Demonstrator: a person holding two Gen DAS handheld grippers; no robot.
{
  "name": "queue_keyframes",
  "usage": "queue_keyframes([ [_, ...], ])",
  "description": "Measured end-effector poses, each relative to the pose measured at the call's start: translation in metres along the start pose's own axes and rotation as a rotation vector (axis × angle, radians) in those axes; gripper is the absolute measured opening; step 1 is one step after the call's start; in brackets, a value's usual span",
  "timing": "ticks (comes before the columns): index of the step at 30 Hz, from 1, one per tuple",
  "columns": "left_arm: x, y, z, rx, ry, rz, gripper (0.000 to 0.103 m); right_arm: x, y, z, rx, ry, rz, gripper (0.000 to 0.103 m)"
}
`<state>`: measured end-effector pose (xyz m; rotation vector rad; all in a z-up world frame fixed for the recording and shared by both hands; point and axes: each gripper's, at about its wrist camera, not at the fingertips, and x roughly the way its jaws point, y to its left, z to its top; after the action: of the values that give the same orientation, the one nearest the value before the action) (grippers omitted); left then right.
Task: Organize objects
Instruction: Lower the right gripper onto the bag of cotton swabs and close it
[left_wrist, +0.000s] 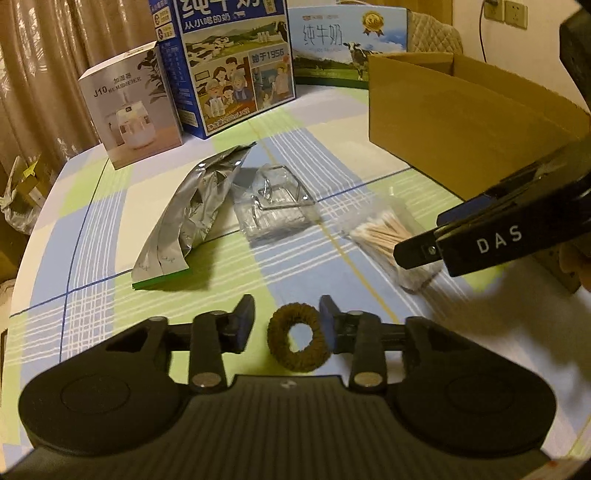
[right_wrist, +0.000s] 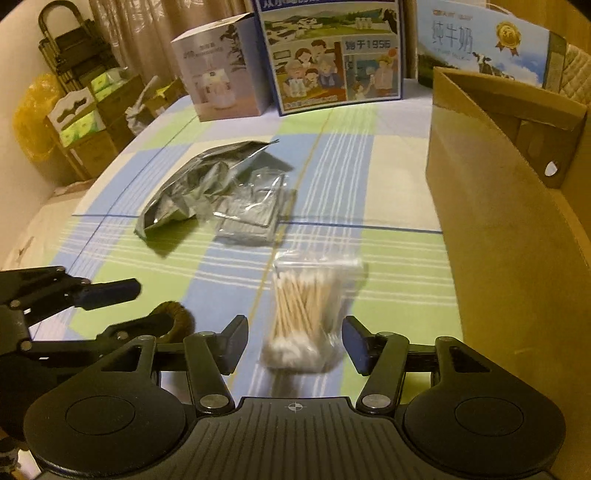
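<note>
A brown hair tie (left_wrist: 298, 338) lies on the checked tablecloth between the fingers of my left gripper (left_wrist: 288, 320), which is open; the right finger sits against the tie's edge. A clear bag of cotton swabs (right_wrist: 303, 317) lies between the spread fingers of my right gripper (right_wrist: 295, 334), also open. In the left wrist view the right gripper (left_wrist: 417, 238) hangs over the swab bag (left_wrist: 380, 232). A crumpled silver foil pouch (left_wrist: 192, 210) and a clear plastic pack (left_wrist: 277, 203) lie further back. An open cardboard box (right_wrist: 509, 221) stands at the right.
A white humidifier box (left_wrist: 129, 107) and two blue milk cartons (left_wrist: 236, 62) (left_wrist: 343, 40) stand along the table's far edge (right_wrist: 240, 122). Left of the table are stacked boxes and a yellow bag (right_wrist: 33, 118). A curtain hangs behind.
</note>
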<state>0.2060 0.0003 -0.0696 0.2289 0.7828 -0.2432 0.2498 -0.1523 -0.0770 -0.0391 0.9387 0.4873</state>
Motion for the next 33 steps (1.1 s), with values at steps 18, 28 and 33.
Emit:
queue_keyframes([
  [18,0.022,0.012,-0.009,-0.137,0.096,-0.064,0.029,0.015,-0.004,0.004,-0.007,0.013,-0.045,0.057],
  [28,0.015,0.030,-0.006,-0.283,0.069,-0.063,0.016,0.028,0.011,0.002,-0.118,0.018,-0.070,0.057],
  [33,0.015,0.033,-0.006,-0.292,0.067,-0.061,0.016,0.042,0.013,0.003,-0.123,0.029,-0.076,0.056],
])
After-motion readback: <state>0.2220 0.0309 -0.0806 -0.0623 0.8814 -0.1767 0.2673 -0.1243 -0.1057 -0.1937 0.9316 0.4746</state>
